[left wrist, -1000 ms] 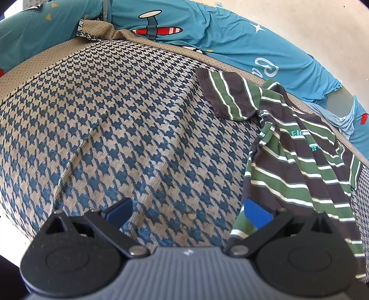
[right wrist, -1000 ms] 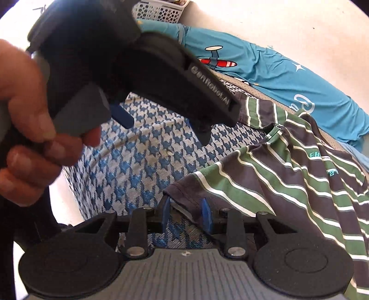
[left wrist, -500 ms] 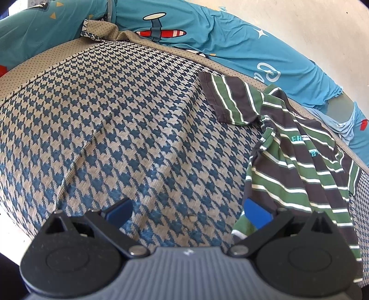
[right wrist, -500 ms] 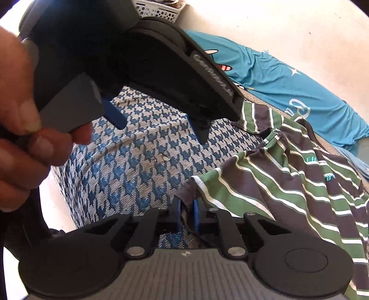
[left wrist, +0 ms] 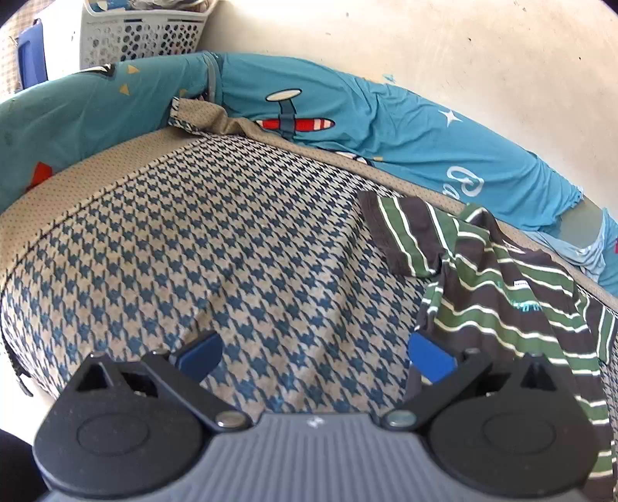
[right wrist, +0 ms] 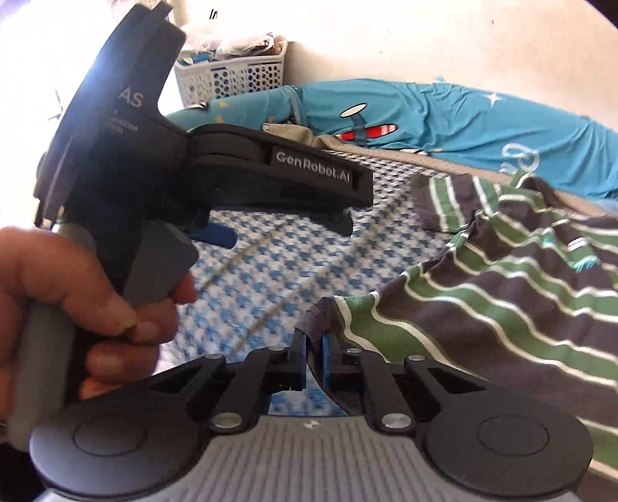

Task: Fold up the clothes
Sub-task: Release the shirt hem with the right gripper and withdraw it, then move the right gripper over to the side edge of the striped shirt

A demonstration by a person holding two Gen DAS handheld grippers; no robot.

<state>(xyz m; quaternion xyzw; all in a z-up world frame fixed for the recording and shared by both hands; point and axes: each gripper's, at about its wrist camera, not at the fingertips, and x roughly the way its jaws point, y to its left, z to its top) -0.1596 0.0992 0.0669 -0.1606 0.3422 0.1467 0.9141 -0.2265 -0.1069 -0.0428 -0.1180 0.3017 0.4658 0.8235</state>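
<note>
A dark grey shirt with green and white stripes (left wrist: pixel 513 305) lies rumpled on the right of a blue and beige houndstooth bed cover (left wrist: pixel 231 262). My left gripper (left wrist: pixel 314 353) is open and empty above the cover, its right finger beside the shirt's edge. My right gripper (right wrist: pixel 314 347) is shut on a corner of the striped shirt (right wrist: pixel 502 293) and holds it lifted off the cover. The left gripper's body (right wrist: pixel 216 173) and the hand on it fill the left of the right wrist view.
A teal sheet with a red plane print (left wrist: pixel 347 116) is bunched along the far edge by the wall. A white laundry basket (left wrist: pixel 139 34) stands in the back left corner. The bed's near left edge drops off (left wrist: pixel 15 370).
My right gripper closed fully on the shirt corner and lifted it. The left gripper rose and tilted back, so the basket and wall came into view.
</note>
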